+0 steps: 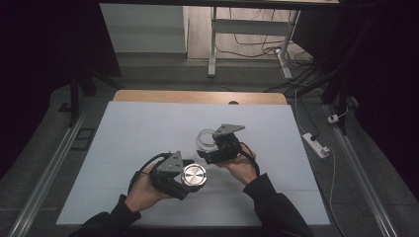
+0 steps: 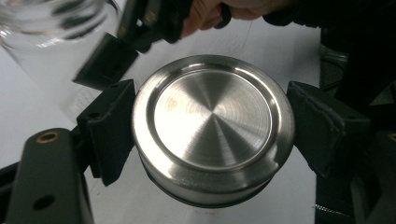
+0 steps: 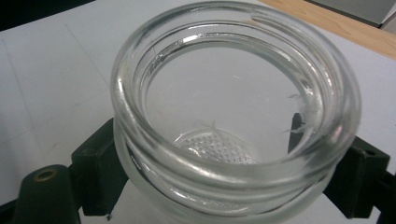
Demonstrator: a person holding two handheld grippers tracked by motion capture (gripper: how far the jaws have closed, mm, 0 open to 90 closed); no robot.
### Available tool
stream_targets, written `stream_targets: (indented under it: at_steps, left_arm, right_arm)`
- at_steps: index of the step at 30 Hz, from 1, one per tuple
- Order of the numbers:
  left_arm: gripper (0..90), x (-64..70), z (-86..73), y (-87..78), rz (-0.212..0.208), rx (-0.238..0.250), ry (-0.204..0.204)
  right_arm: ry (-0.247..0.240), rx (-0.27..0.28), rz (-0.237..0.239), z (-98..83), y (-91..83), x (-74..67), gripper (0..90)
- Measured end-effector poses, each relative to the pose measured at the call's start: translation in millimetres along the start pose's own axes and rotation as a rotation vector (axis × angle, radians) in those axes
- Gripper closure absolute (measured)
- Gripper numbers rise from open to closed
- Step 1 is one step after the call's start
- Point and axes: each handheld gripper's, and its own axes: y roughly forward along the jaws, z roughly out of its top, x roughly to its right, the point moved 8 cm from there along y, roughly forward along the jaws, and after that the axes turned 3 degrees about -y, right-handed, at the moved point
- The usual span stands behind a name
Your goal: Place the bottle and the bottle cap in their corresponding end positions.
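Clamping a round steel lid [image 2: 212, 128] by its rim above the white table [image 1: 148, 128], the left gripper [image 1: 190, 177] sits just beside the right gripper [image 1: 213, 147], whose jaws squeeze the neck of an empty clear glass jar [image 3: 236, 112], mouth uncovered.

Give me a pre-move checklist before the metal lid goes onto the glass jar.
1. Left gripper clamped on the metal lid: ok.
2. Right gripper clamped on the glass jar: ok.
3. Jar mouth open and unobstructed: ok.
4. Jar empty inside: ok.
5. Lid lined up over the jar mouth: not ok, lid sits beside the jar, apart from it.
6. Lid's inner thread clean: cannot tell, underside hidden.
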Motion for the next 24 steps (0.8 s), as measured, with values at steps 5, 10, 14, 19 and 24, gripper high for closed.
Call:
stream_targets:
  at_steps: [5, 10, 14, 19, 24]
  left_arm:
    - [20.4, -2.5, -8.8, 11.9, 0.003, -0.008, -0.009]
    - [20.4, -3.7, -17.3, 24.9, 0.012, -0.021, -0.013]
    - [20.4, -5.5, -22.4, 33.1, 0.023, -0.024, -0.007]
    - [20.4, -9.1, -29.8, 45.3, 0.033, -0.038, 0.0]
    - [20.4, -13.5, -37.9, 58.7, 0.031, -0.074, -0.008]
  right_arm:
    - [0.005, -0.006, -0.012, 1.9, 5.8, 6.2, 15.0]
    - [0.008, -0.005, -0.024, 5.6, 12.1, 11.4, 15.0]
    - [0.012, -0.011, -0.035, 7.9, 17.8, 15.6, 15.0]
    - [0.014, -0.017, -0.046, 8.8, 26.2, 20.2, 15.0]
    - [0.014, -0.023, -0.058, 8.7, 34.9, 25.3, 15.0]
